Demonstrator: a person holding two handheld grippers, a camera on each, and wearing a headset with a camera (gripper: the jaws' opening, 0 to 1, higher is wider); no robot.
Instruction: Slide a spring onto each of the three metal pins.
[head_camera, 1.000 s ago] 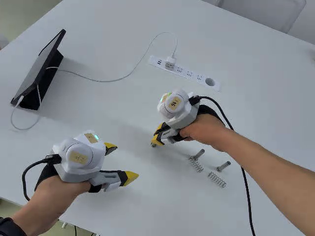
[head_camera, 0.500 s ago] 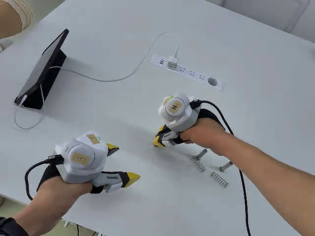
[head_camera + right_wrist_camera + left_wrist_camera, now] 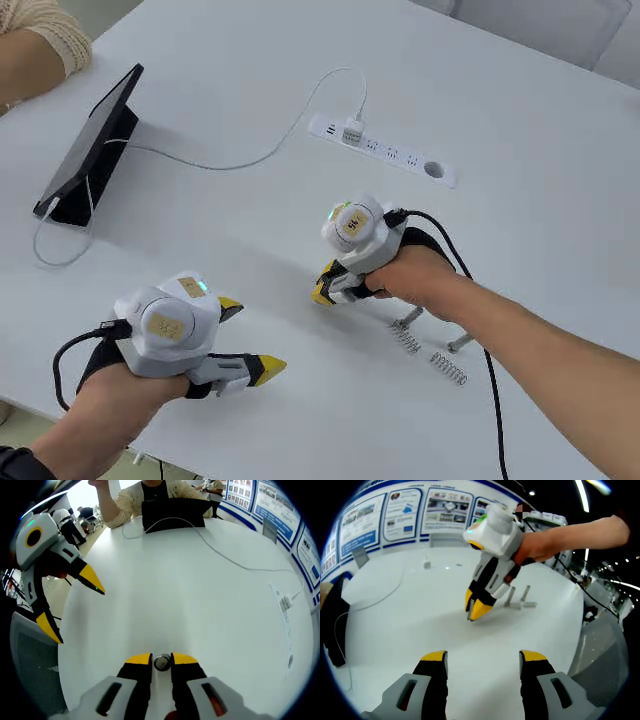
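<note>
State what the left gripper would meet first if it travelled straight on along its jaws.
Most likely the right gripper, shut on a metal pin, which sits almost dead ahead of the open left gripper. Depth is unclear; the table could come first.

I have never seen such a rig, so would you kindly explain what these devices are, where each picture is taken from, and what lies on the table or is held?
No robot here: a person holds a two-jaw gripper in each hand. The head view comes from a headset camera looking down; each round view comes from a camera on one gripper, looking along its jaws. The left gripper is open and empty. The right gripper is shut on a small round metal piece, probably a pin. On the white table lie two pins, two springs, a power strip and a propped tablet.
</note>
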